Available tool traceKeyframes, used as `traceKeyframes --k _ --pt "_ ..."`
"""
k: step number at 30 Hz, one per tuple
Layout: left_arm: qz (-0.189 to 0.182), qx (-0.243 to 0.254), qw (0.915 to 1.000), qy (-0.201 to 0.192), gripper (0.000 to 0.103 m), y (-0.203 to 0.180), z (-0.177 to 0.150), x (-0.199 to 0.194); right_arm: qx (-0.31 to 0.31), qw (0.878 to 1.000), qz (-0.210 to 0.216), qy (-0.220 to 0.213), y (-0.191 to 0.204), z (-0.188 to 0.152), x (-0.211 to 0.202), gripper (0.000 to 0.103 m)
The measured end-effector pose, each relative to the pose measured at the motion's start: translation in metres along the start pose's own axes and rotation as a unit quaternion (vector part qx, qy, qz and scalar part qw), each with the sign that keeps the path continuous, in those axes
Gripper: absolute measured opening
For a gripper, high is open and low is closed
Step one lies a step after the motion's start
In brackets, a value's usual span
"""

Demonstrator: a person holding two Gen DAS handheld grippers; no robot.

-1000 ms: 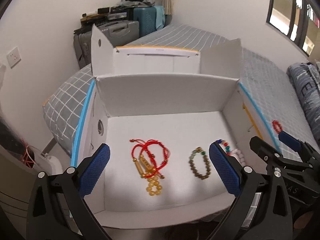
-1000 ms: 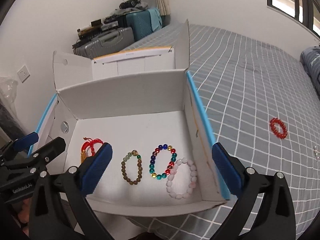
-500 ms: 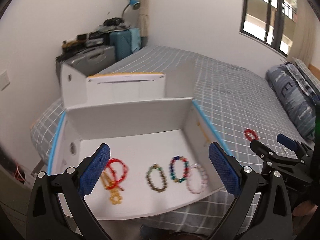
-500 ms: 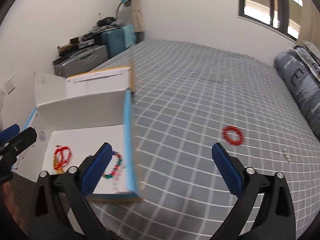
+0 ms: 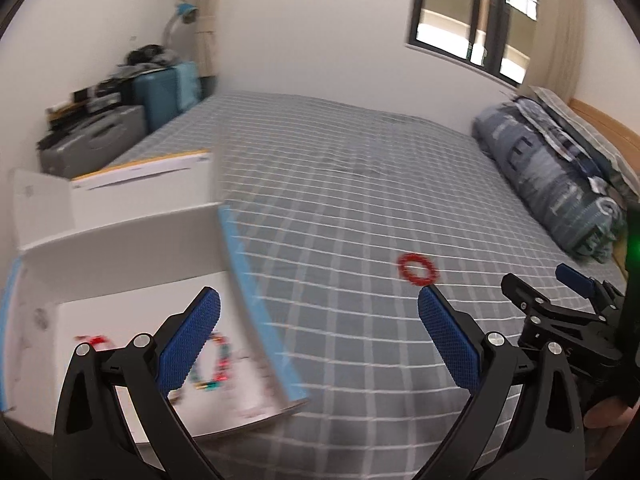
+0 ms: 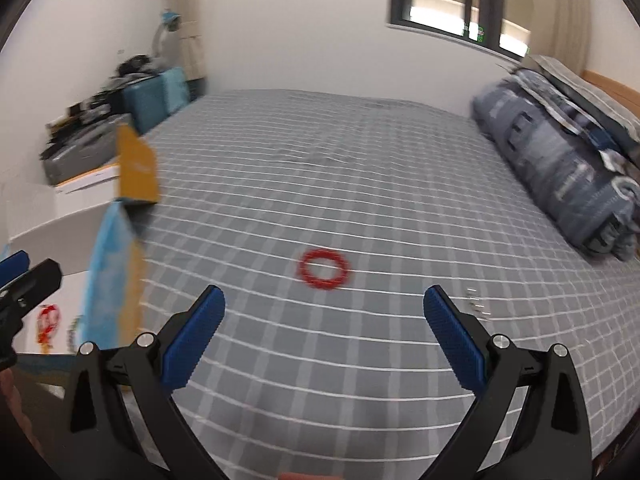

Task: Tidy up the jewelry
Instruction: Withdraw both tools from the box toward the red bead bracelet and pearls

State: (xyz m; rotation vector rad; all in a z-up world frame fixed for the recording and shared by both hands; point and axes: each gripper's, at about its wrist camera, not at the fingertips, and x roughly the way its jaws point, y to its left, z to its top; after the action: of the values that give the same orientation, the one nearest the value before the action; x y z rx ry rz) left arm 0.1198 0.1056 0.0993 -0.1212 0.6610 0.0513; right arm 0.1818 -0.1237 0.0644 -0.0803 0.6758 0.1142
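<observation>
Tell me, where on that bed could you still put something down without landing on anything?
Most of the grey checked bedspread is bare: the wide stretch between the white box and the rolled bedding, apart from the red bracelet and some small pale bits beside it. The box floor is crowded with bracelets.

Open bed (image 6: 360,168): the grey checked cover is lying flat and bare around the red bracelet (image 6: 324,269), leaving room on every side of it.
Right tongs (image 6: 324,336): hanging spread wide over the bed, with nothing standing between them and the bracelet.
Left side: the white box (image 5: 132,240) is rising from the bed, its blue-edged wall (image 5: 256,296) blocking a low sideways pass.
Right side: the rolled quilt (image 6: 560,168) is walling off that edge.
Small pale item (image 6: 476,304): lying just beside the right pad, too blurred to tell.
</observation>
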Motion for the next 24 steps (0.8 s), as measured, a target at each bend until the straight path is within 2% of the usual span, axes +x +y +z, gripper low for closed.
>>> traceKeyframes --k 6,10,12,19,24 --pt "-0.019 0.025 0.9992 0.024 0.097 -0.061 0.012 0.054 0.033 0.999 -0.037 0.023 -0.073 -0.005 0.032 0.096" --pt "-0.029 0.043 0.9979 0.039 0.097 -0.098 0.016 0.093 0.046 0.997 -0.05 0.037 -0.107 -0.008 0.057 0.096" --pt "-0.035 0.047 0.997 0.05 0.097 -0.112 0.016 0.114 0.04 0.996 -0.071 0.037 -0.117 -0.008 0.069 0.096" --pt "-0.035 0.059 0.9939 0.086 0.097 -0.138 0.012 0.194 0.076 0.99 -0.092 0.071 -0.165 -0.019 0.133 0.096" --pt "-0.012 0.065 0.9903 0.122 0.097 -0.144 0.004 0.244 0.088 0.987 -0.1 0.095 -0.184 -0.025 0.172 0.096"
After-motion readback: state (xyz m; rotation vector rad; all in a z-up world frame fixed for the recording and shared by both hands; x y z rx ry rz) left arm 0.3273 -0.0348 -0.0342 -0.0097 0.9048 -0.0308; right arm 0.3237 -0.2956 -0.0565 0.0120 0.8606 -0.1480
